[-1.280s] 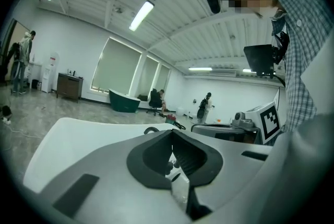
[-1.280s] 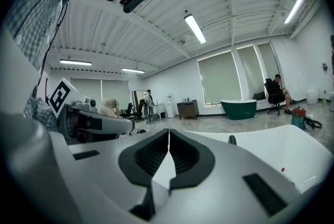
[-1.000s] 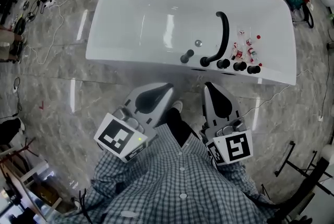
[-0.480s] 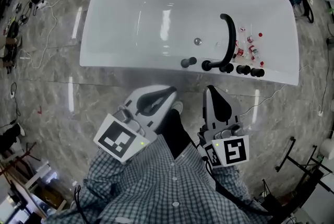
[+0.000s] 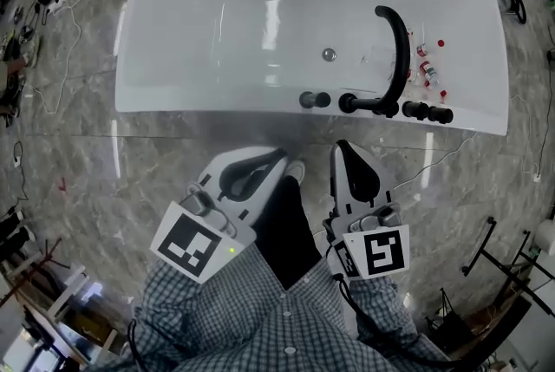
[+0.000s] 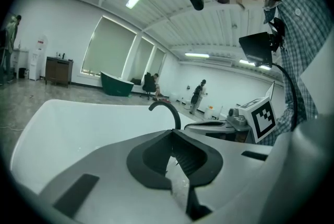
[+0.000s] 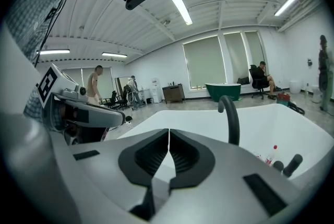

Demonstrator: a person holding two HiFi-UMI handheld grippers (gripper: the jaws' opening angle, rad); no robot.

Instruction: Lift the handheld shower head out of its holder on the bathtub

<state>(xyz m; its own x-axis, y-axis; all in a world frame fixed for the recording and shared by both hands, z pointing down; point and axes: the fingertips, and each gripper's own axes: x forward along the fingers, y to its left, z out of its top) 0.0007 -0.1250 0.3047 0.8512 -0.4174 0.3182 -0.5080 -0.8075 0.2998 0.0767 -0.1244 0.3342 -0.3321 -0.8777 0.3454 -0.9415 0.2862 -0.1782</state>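
A white bathtub [image 5: 217, 93] lies ahead of me in the head view. On its near rim stands a row of black fittings: a knob [image 5: 314, 100], the arched spout [image 5: 401, 49], and at the right end a short black rod [image 5: 439, 114] that looks like the handheld shower head [image 7: 293, 163] in its holder. My left gripper [image 5: 279, 155] and right gripper [image 5: 341, 145] hover over the marble floor, short of the tub and apart from every fitting. In the gripper views the left gripper [image 6: 172, 131] and the right gripper [image 7: 168, 130] each show jaws shut with nothing between them.
Several small red-capped bottles [image 5: 427, 67] lie in the tub beside the spout, and a drain [image 5: 329, 55] sits mid-tub. Cables [image 5: 52, 2] trail across the floor at left. A black metal stand [image 5: 503, 266] is at the right. A cord [image 5: 438, 155] runs under the tub's right end.
Both grippers have sunk and sit lower in the head view. The tub now fills more of the top of the frame. The jaws stayed shut.
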